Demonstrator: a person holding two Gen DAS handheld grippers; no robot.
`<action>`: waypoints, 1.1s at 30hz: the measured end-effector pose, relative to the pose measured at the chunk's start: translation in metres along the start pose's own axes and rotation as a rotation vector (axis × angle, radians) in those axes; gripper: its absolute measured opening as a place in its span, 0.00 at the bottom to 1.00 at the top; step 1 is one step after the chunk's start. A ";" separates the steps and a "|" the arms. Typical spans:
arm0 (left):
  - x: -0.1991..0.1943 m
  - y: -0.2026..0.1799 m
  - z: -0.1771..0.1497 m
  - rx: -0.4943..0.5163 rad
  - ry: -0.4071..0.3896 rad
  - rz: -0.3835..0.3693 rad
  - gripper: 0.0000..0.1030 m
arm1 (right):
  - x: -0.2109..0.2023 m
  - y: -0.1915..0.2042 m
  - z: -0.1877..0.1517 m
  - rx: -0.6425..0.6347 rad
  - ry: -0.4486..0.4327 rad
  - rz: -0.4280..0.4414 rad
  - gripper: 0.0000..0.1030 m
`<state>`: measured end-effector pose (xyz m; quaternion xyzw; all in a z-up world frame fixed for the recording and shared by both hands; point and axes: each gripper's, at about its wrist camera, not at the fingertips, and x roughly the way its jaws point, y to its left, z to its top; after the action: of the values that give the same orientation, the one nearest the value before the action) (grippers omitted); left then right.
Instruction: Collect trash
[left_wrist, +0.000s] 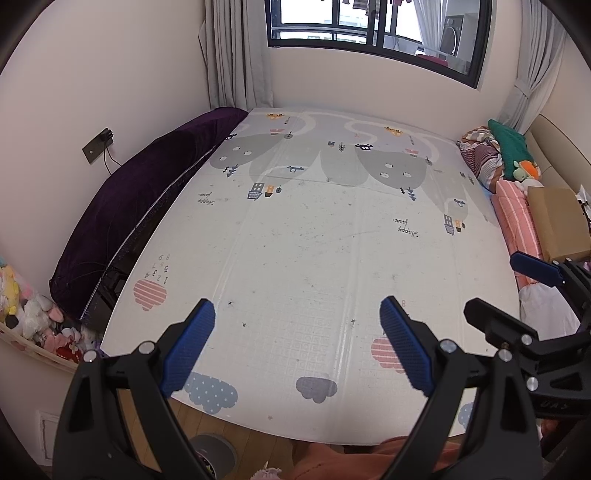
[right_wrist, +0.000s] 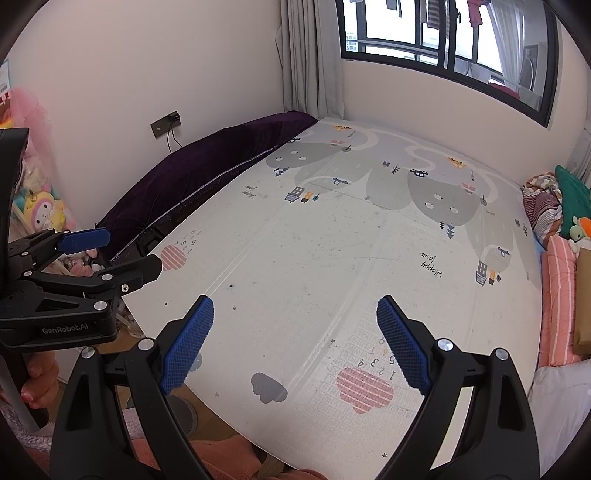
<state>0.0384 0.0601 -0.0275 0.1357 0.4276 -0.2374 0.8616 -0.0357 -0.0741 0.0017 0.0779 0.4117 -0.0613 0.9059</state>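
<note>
A white printed play mat (left_wrist: 303, 236) covers the bed and carries small dark specks and crumbs; it also fills the right wrist view (right_wrist: 332, 258). No distinct piece of trash shows on it. My left gripper (left_wrist: 297, 314) is open and empty above the mat's near edge. My right gripper (right_wrist: 295, 310) is open and empty above the same edge. The right gripper also shows at the right of the left wrist view (left_wrist: 509, 284), open. The left gripper shows at the left of the right wrist view (right_wrist: 122, 251), open.
A dark purple bolster (left_wrist: 147, 195) lies along the left wall. Folded pink striped bedding (left_wrist: 517, 221), a cardboard box (left_wrist: 557, 221) and a green plush (left_wrist: 511, 147) line the right side. Plush toys fill a bin (left_wrist: 33, 317) at the left. Wooden floor (left_wrist: 221, 424) lies below the mat's edge.
</note>
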 end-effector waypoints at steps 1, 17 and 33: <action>0.000 0.001 0.000 0.001 -0.001 0.000 0.88 | 0.000 0.000 0.000 0.000 0.000 0.000 0.84; -0.004 -0.002 -0.004 -0.007 -0.011 -0.019 0.88 | -0.004 -0.001 0.002 0.009 -0.004 -0.005 0.85; -0.009 -0.002 -0.008 0.003 -0.040 0.020 0.88 | -0.005 0.000 -0.003 0.008 -0.007 -0.013 0.85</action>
<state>0.0272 0.0647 -0.0247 0.1362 0.4085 -0.2322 0.8722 -0.0416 -0.0736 0.0036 0.0786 0.4090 -0.0691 0.9065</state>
